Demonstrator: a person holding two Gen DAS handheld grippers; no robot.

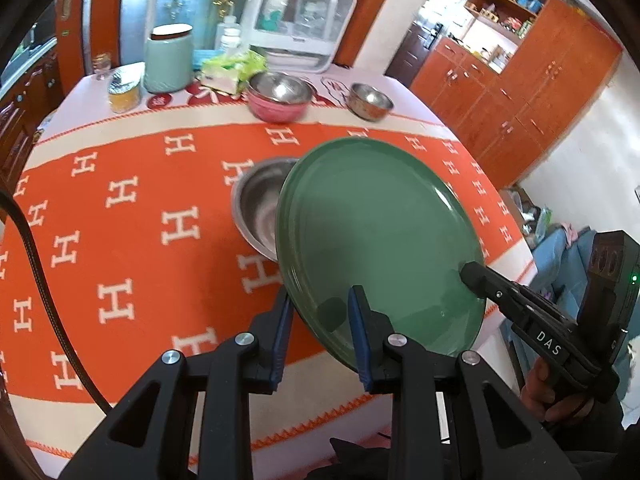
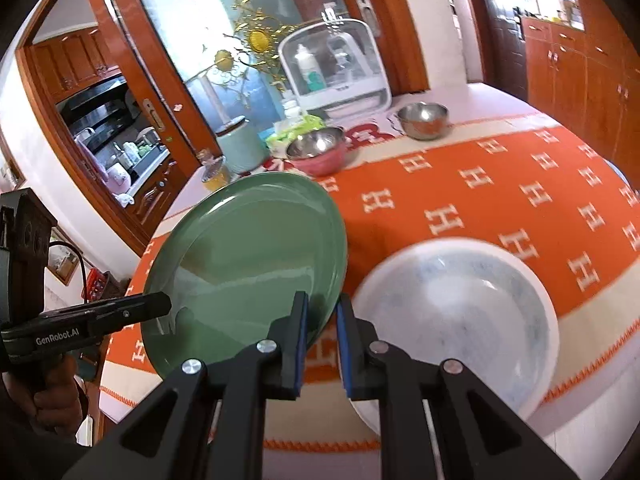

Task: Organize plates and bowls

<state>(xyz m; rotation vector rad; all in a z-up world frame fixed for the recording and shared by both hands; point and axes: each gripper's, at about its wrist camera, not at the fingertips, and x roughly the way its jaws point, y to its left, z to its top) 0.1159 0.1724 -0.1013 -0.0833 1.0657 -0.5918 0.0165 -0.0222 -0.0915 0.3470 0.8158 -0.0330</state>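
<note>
Gripping tilted green plate (image 1: 376, 236), both grippers (angled downward)

Bench (image 1: 100, 92) is covered w/ an orange cloth (image 1: 132, 216) patterned in white H's, cream border along its edges. At the far edge, left to right: small clear glass (image 1: 101, 66), foil-topped jar (image 1: 125, 94) w/ yellow contents, mint-green canister (image 1: 168, 60) w/ a dark-rimmed lid, green & white tissue pack (image 1: 230, 70). Behind those, at the far edge's middle, a white cabinet-style box (image 1: 302, 20) w/ clear windows; bottles show inside. Glass door (image 2: 224, 40) w/ gold flower decals behind the bench. Orange-brown wood cupboards (image 1: 520, 92) along the right wall, open shelves above w/ small items, too blurred to ID.
</note>
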